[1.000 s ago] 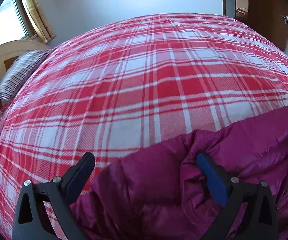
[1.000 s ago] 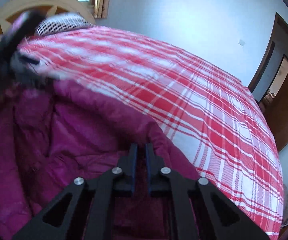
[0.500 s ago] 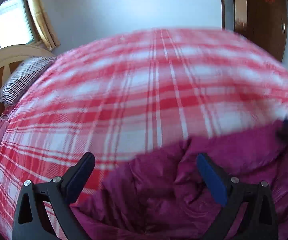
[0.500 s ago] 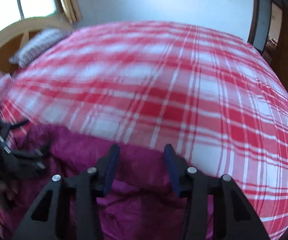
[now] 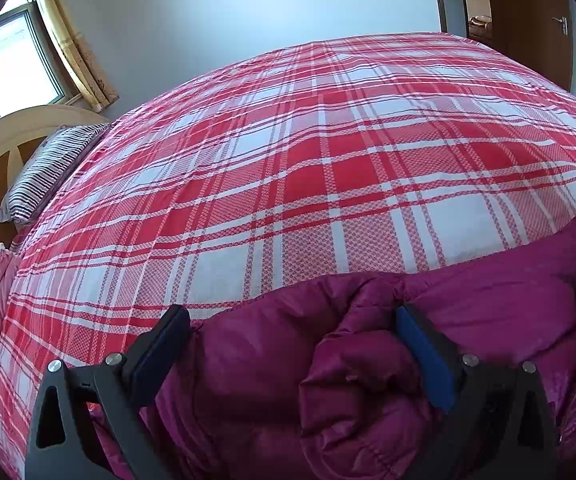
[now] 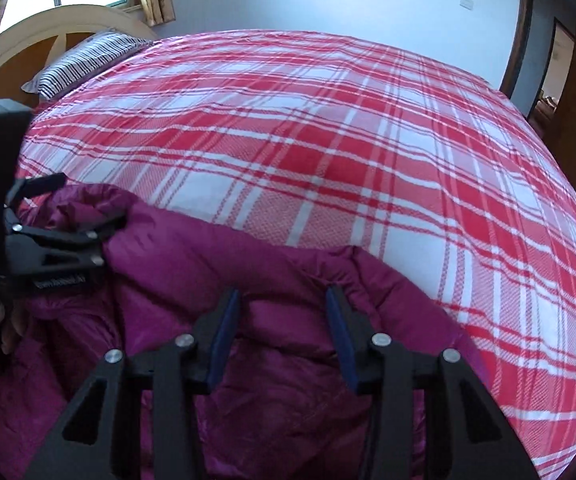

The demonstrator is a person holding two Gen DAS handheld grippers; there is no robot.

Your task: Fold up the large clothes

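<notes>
jacket (image 5: 367, 360) lying on near edge of bed (image 5: 327, 160) | pillow (image 5: 44, 172) sitting at far-left head end, against headboard (image 6: 48, 28) | doorway (image 6: 547, 76) standing far right

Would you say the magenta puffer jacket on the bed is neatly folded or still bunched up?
Bunched up. The shiny magenta quilted puffer jacket lies in loose, rumpled puffs at the near edge of the red-and-white plaid bedspread, with no flat, squared layers visible.

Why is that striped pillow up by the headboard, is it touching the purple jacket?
Apart. In the right wrist view, the striped pillow lies far from the purple jacket, with a wide stretch of plaid bedspread between them.
</notes>
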